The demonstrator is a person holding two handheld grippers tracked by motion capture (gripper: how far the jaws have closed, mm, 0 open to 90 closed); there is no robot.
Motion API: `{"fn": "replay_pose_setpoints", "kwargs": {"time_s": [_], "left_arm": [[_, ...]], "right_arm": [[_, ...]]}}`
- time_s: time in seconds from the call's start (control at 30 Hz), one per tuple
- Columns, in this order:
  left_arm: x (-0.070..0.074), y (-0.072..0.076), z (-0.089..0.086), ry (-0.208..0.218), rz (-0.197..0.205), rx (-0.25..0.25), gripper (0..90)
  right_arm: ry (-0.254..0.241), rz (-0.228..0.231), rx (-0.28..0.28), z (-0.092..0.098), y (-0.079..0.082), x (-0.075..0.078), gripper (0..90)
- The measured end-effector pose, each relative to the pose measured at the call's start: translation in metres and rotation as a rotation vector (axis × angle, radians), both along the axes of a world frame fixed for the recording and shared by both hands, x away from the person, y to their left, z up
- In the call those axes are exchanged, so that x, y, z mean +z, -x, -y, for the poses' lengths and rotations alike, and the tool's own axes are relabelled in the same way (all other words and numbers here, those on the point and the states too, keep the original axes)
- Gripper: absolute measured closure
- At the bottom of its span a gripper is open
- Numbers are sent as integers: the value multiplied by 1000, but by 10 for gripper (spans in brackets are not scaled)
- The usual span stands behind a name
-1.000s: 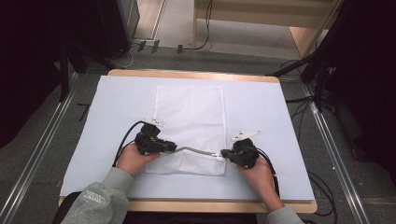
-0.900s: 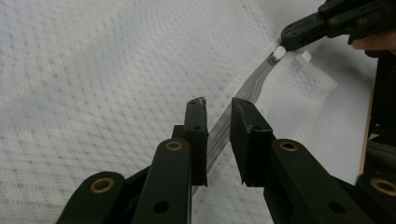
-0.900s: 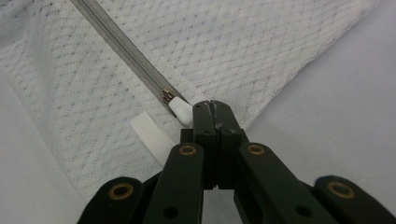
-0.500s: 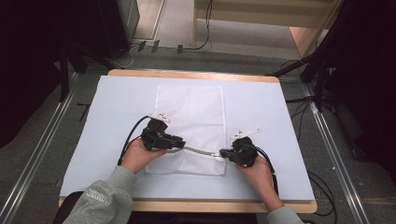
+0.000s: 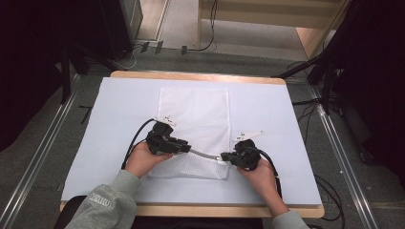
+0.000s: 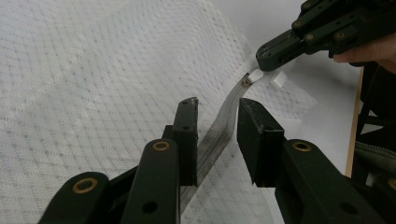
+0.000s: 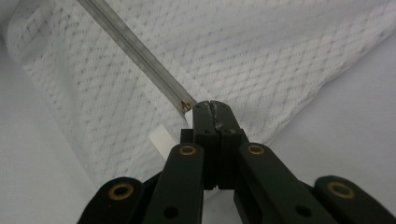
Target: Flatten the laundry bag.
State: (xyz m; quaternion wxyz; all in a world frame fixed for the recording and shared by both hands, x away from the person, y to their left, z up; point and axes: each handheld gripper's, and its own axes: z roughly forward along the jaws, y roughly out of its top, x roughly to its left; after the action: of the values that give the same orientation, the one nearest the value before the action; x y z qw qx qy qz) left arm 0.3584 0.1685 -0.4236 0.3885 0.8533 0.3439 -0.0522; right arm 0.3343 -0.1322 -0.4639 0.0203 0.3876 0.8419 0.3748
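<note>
1. Our left gripper (image 5: 187, 146) sits over the near-left part of the mesh bag (image 5: 196, 114). Its jaws have just been opening and now stand apart, with the zipper (image 6: 219, 130) running between them; the pads don't appear to press on it.
2. The bag lies flat in the middle of the table (image 5: 286, 119), its zipper edge lifted a little between our two grippers.
3. Our right gripper (image 5: 224, 157) is at the near-right corner, jaws pinched shut on the bag fabric at the zipper's end, beside a small white tag (image 7: 161, 137).
4. Risks, as we judge them: with the left jaws loose, the zipper could slide out sideways and we would close on mesh alone. If the right pinch is shallow, a pull along the zipper may tear it free and let the bag bunch or drag across the table. Fine mesh could also snag in the teeth.
5. The table is covered in a pale sheet with a wooden edge showing at the far and near sides. Around it we see grey floor, cables (image 5: 329, 191), metal rails and dark curtains (image 5: 372, 71).
</note>
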Motion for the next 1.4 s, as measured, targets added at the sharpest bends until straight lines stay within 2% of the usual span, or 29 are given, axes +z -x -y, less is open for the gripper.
{"fn": "replay_pose_setpoints", "kwargs": {"time_s": [0.07,0.2,0.27,0.37,0.5,0.6,0.7,0.77,0.87,0.97,1.07,1.27,1.4], "left_arm": [[-1,0,1,4,-3,1,699],[-2,1,3,-2,-3,-6,699],[-3,1,2,-6,-3,-4,699],[-3,1,1,-8,-4,-4,699],[-3,1,2,-12,-4,-5,699],[-3,2,3,-8,-5,-5,699],[-3,2,4,-10,-5,-14,697],[-2,2,5,-10,-3,-14,692],[-1,3,9,-3,-2,-26,678],[2,2,16,-4,0,-42,677],[3,0,25,-2,-4,-54,673],[0,-5,42,1,-19,-70,661],[-3,-6,51,-13,-24,-88,657]], "right_arm": [[1,9,-9,1,-2,1,900],[17,-11,-12,2,-9,-4,900],[2,-31,-12,2,-9,-5,900],[-1,-37,0,3,-7,-5,900],[-27,-77,13,3,-4,-6,900],[-40,-80,31,0,-1,-6,900],[-42,-58,45,-6,1,-4,900],[-36,-30,50,-11,2,-2,900],[-22,35,74,-16,2,-1,900],[-8,61,73,-14,3,1,900],[9,67,60,-8,3,3,900],[54,48,55,-2,4,-3,900],[32,49,64,-1,3,-7,900]]}}
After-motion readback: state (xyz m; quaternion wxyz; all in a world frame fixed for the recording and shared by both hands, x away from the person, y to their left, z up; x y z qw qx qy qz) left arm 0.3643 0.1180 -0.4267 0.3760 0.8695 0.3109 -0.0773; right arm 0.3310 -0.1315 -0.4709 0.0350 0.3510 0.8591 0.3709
